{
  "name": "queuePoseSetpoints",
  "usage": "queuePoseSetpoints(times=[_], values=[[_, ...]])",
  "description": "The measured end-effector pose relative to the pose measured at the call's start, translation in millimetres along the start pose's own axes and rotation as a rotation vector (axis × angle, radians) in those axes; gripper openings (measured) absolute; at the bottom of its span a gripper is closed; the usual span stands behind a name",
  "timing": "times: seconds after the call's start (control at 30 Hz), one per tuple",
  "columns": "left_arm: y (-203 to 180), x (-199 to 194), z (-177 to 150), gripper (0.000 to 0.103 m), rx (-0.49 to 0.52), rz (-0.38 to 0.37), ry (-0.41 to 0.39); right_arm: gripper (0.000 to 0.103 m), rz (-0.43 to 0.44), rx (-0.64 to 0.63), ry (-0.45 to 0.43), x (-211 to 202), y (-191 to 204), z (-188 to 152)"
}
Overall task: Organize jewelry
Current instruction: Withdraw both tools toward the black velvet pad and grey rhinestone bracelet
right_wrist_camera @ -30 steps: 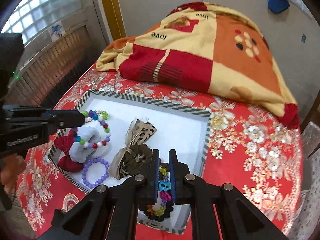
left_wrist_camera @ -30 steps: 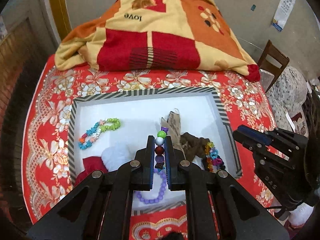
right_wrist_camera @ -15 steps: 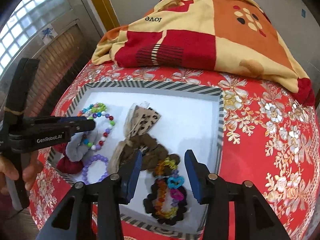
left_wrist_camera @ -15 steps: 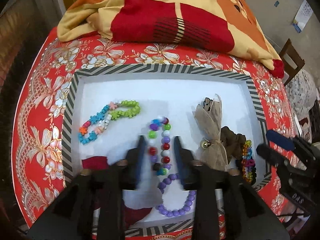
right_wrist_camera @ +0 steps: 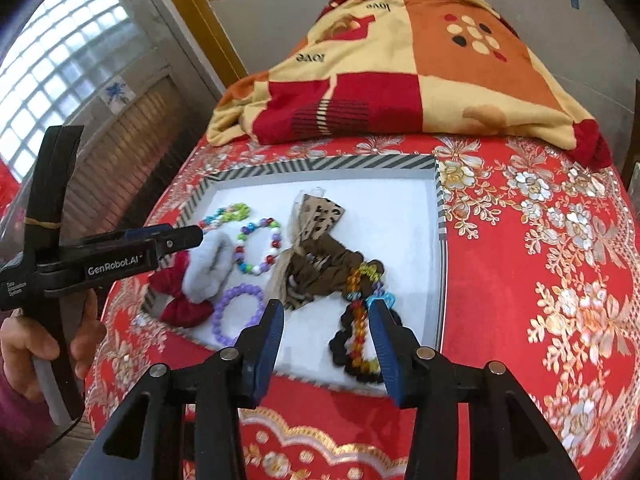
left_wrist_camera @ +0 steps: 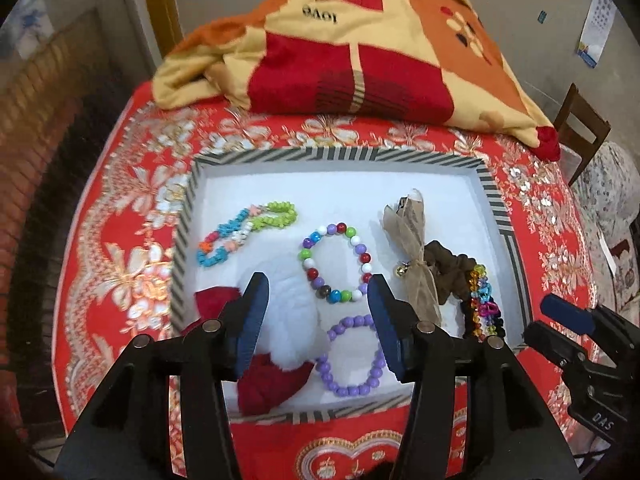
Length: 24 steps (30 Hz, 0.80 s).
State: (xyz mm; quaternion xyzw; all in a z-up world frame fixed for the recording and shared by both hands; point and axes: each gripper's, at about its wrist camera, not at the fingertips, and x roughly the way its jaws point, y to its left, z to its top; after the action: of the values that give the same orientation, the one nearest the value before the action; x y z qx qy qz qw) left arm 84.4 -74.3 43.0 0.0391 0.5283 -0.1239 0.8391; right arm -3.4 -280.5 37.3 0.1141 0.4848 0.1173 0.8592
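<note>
Your left hand-held gripper (left_wrist_camera: 318, 298) hangs over the near part of the striped-rim tray (left_wrist_camera: 340, 155), and its jaws are opening. The multicoloured bead bracelet (left_wrist_camera: 336, 263) lies flat on the white tray floor between and just beyond the blue pads, which do not touch it. Just nearer to you lies the purple bead bracelet (left_wrist_camera: 352, 356), and on its left sit a white fluffy scrunchie (left_wrist_camera: 290, 312) and a red scrunchie (left_wrist_camera: 272, 390), touching each other. Farther back on the left of the tray lies a bracelet of turquoise and green flower beads (left_wrist_camera: 246, 232).

Your right hand-held gripper (right_wrist_camera: 326, 320) stands spread over the tray's near right corner, with nothing pinched. The black scrunchie with a string of clear coloured beads (right_wrist_camera: 358, 340) lies in the tray between its pads; the right pad sits right at its edge, and you cannot tell whether it brushes it. Behind that are a brown scrunchie (right_wrist_camera: 324, 268) and a beige gauze bow (left_wrist_camera: 412, 248) with a small gold bell, touching one another.

The tray rests on a tabletop under a red floral cloth (right_wrist_camera: 540, 280). A folded red, orange and yellow blanket (right_wrist_camera: 400, 72) lies on the cloth beyond the tray. In the right wrist view your hand (right_wrist_camera: 28, 344) grips the handle of the left tool.
</note>
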Motion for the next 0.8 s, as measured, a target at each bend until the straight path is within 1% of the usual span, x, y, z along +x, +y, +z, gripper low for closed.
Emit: queuePoseSetpoints(times=[0.13, 0.33, 0.53, 0.67, 0.8], values=[[-1.7, -25.2, -16.7, 0.051, 0.005, 0.035, -0.058, 0.042, 0.011, -0.012, -0.028, -20.7, 10.4, -14.6], [-5.9, -51.7, -50.1, 0.051, -0.015, 0.056, -0.094, 0.043, 0.014, -0.027, -0.036, -42.1, 20.3, -42.1], [-15.2, -72.3, -87.8, 0.051, -0.030, 0.068, -0.100, 0.043, 0.025, -0.039, -0.026, -58.8, 28.0, -76.6], [-22.0, -83.8, -110.6, 0.051, -0.035, 0.082, -0.105, 0.043, 0.002, -0.061, -0.026, -73.6, 32.4, -96.2], [-26.4, -94.1, -131.0, 0.051, -0.058, 0.080, -0.108, 0.043, 0.000, -0.068, -0.024, -86.3, 32.3, -113.6]])
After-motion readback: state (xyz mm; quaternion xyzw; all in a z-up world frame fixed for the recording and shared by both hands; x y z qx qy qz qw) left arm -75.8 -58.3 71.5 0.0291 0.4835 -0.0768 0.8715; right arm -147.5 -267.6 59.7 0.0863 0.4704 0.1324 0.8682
